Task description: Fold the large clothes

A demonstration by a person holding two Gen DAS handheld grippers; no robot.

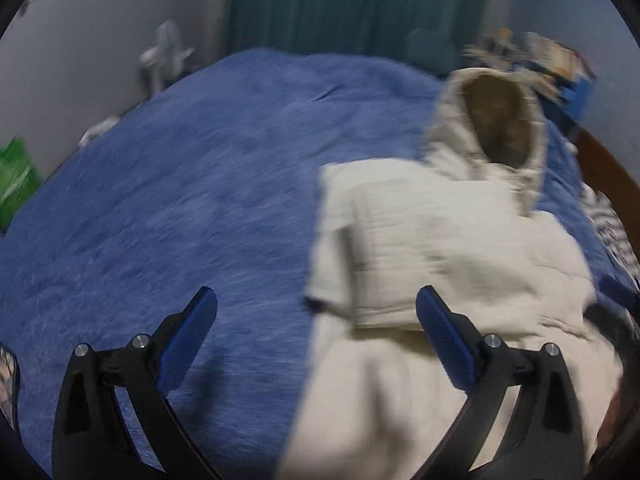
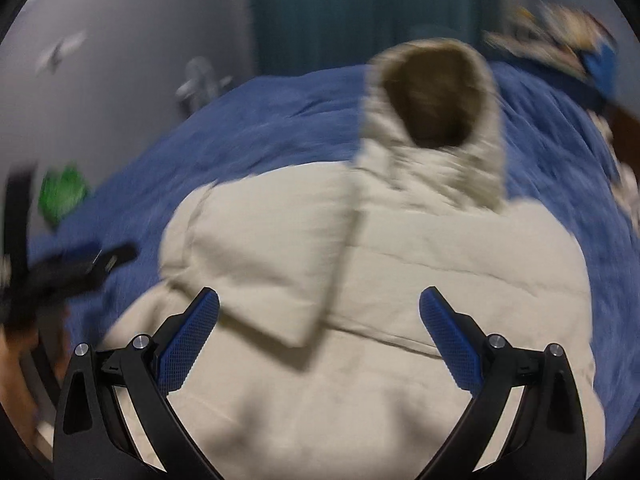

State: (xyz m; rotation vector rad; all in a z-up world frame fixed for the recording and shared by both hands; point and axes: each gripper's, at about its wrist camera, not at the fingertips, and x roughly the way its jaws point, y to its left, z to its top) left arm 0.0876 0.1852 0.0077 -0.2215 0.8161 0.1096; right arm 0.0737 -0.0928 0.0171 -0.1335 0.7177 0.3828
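Observation:
A cream quilted hooded jacket (image 1: pixel 460 248) lies on the blue blanket (image 1: pixel 180 200), back up, its hood (image 1: pixel 496 128) with a brown lining pointing away. One sleeve is folded across its back. My left gripper (image 1: pixel 316 300) is open and empty, above the jacket's left edge. In the right wrist view the jacket (image 2: pixel 400 280) fills the middle, its hood (image 2: pixel 436 100) at the far end and the folded sleeve (image 2: pixel 260 256) at left. My right gripper (image 2: pixel 320 300) is open and empty above the jacket's lower part. My left gripper (image 2: pixel 72 268) shows blurred at the left edge.
The blue blanket (image 2: pixel 560 152) covers the whole bed. A green bag (image 1: pixel 14 184) sits at the left, a white fan (image 1: pixel 164 56) by the wall. Teal curtains (image 1: pixel 352 4) hang behind. Cluttered items (image 1: pixel 552 60) and a brown headboard (image 1: pixel 604 164) are at right.

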